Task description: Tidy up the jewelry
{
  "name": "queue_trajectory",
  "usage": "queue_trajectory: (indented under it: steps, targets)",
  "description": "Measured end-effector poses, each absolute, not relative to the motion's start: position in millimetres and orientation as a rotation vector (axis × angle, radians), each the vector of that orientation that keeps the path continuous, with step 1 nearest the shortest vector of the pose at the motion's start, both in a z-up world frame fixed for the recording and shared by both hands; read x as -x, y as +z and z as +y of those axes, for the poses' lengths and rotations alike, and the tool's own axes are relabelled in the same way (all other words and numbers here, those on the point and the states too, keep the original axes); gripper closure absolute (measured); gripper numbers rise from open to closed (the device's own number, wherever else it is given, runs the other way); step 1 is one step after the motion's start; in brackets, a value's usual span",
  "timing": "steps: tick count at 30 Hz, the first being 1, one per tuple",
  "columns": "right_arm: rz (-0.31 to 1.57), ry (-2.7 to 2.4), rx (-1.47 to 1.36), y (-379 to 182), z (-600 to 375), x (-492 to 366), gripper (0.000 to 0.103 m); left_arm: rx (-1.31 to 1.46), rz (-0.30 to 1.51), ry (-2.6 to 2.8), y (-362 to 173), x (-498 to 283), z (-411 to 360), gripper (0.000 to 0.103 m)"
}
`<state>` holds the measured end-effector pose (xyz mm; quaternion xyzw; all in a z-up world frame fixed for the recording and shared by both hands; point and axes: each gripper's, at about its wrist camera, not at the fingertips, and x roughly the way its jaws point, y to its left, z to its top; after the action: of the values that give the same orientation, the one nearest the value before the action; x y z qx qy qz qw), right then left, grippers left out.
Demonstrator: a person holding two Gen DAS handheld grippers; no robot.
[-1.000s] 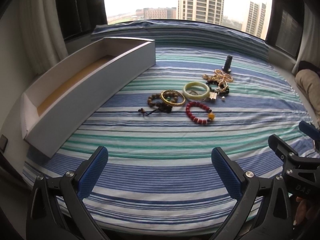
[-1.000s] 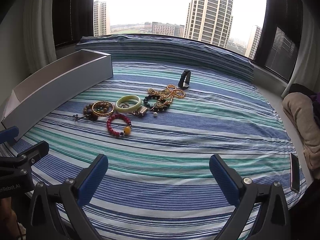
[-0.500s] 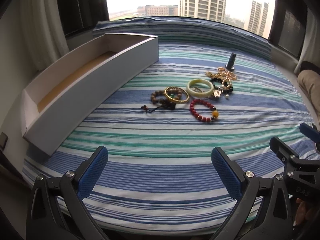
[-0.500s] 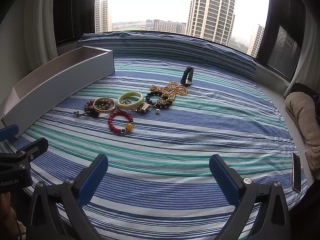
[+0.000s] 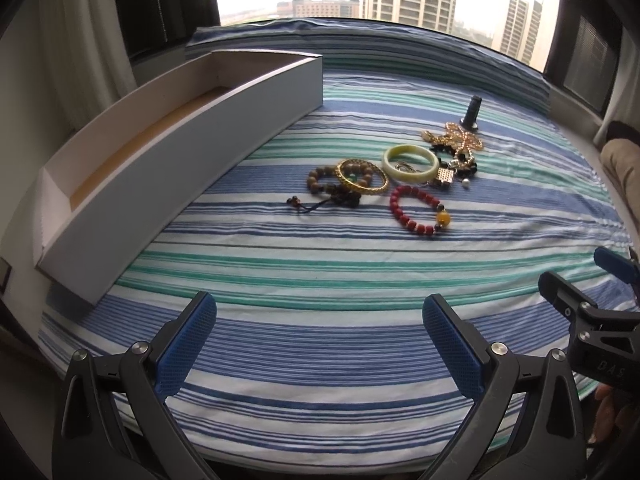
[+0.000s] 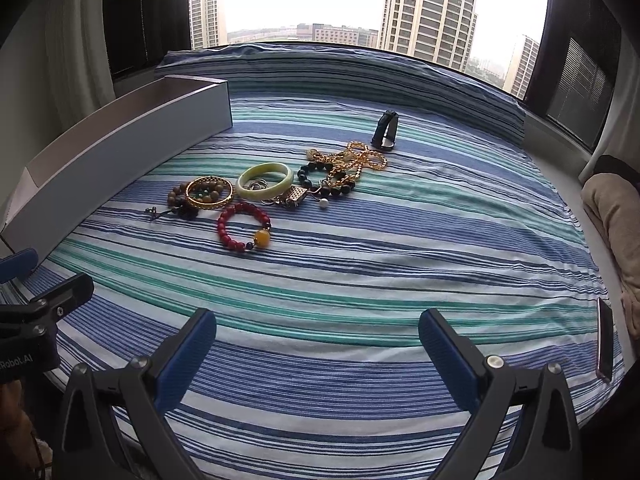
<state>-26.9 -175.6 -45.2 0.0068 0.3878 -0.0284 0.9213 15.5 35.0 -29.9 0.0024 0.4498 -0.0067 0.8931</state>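
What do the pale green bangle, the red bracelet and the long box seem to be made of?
The pale green bangle looks like jade or glass: smooth, glossy, faintly translucent. The red bracelet is strung round beads with a dull shine, perhaps coral or dyed stone, plus one amber-yellow bead. The long box looks like matte white cardboard with thin folded walls.

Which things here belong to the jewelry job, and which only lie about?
For the job: white box, red bead bracelet, gold bangle, green bangle, brown bead bracelet, gold chain, black band.

Lying about: phone, beige cloth.
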Motion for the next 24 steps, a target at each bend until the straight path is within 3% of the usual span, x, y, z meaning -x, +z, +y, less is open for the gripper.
queue_trajectory:
  steps: [17,18,20,24]
  targets:
    - [1.104,0.201,-0.257,-73.1,-210.1,-92.4,0.002,0.085,0.985,0.083,-44.9,-22.5,91.7,0.0]
    - [1.129,0.209,-0.295,-75.3,-214.2,-101.7,0.004,0.097,0.988,0.087,-45.5,-22.9,94.4,0.0]
    - [1.179,0.208,-0.345,-82.1,-218.1,-120.0,0.022,0.108,0.989,0.087,-45.6,-22.9,96.3,0.0]
    - [1.251,0.212,-0.365,-97.0,-206.3,-140.8,0.036,0.098,0.984,0.078,-44.7,-21.8,92.9,0.0]
